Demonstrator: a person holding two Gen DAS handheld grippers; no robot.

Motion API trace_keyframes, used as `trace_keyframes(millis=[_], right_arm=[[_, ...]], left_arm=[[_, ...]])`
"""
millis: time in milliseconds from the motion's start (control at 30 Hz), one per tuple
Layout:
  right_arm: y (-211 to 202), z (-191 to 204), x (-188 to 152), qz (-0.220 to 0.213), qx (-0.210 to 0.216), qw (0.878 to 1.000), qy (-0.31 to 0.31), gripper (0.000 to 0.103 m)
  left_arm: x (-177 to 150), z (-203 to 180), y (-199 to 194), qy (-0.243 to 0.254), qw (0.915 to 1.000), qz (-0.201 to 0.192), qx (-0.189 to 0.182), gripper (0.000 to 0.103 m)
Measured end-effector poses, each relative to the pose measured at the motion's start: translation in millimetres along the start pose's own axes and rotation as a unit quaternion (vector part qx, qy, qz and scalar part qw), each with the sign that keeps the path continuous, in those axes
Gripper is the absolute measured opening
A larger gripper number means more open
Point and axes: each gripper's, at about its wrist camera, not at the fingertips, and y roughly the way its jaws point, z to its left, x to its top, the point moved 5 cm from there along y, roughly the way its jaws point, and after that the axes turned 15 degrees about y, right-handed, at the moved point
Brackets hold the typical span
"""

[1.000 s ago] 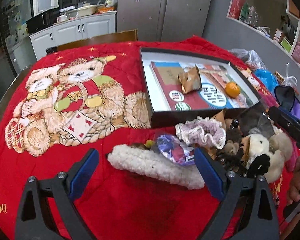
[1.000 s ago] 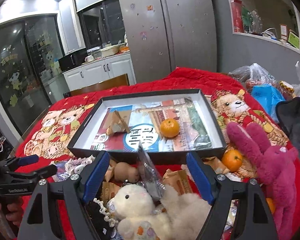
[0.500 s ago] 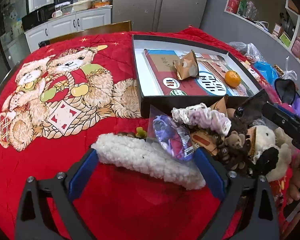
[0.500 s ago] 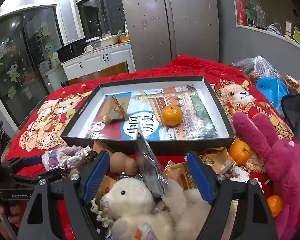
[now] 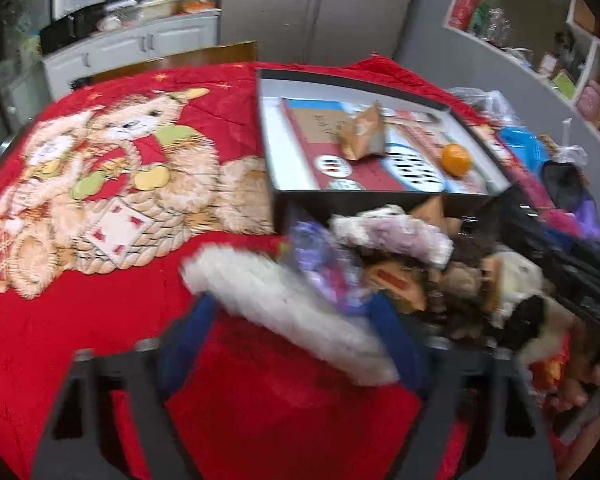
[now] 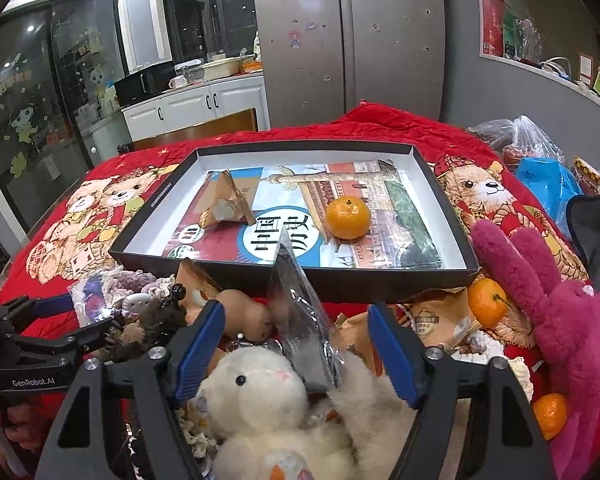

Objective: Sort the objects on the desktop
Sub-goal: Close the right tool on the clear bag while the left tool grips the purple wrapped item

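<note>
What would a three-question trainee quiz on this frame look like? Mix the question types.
1. True or false: an orange lies inside the black box.
2. Which thing lies between the fingers of the left gripper? A: white fluffy strip. B: pink rabbit. C: foil packet.
3. In the right wrist view, how many oranges lie outside the box?

Key: 1 true. 2 A. 3 two.
</note>
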Motion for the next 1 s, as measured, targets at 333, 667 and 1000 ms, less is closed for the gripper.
trace_keyframes(millis=[333,667,1000], right_arm=[[0.9,-2.4,-3.0,0.024,0.024,0.999,0.015,0.010],[-23.5,-3.9,10.1,-0.013,0.045,0.998,0.030,0.009],[-30.9,-4.6,12.7,-0.022,0.051,0.998,0.032,0.009]], left_arm=[[3.0,-5.2,-16.0,0.007,0.9999,-0.011,0.001,0.030],[9.1,-0.1,-44.9,0.013,0.9987,-0.044,0.024,0.005],[10.8,-1.5,-54.3,0.014,0.9977,-0.060,0.029,0.004]])
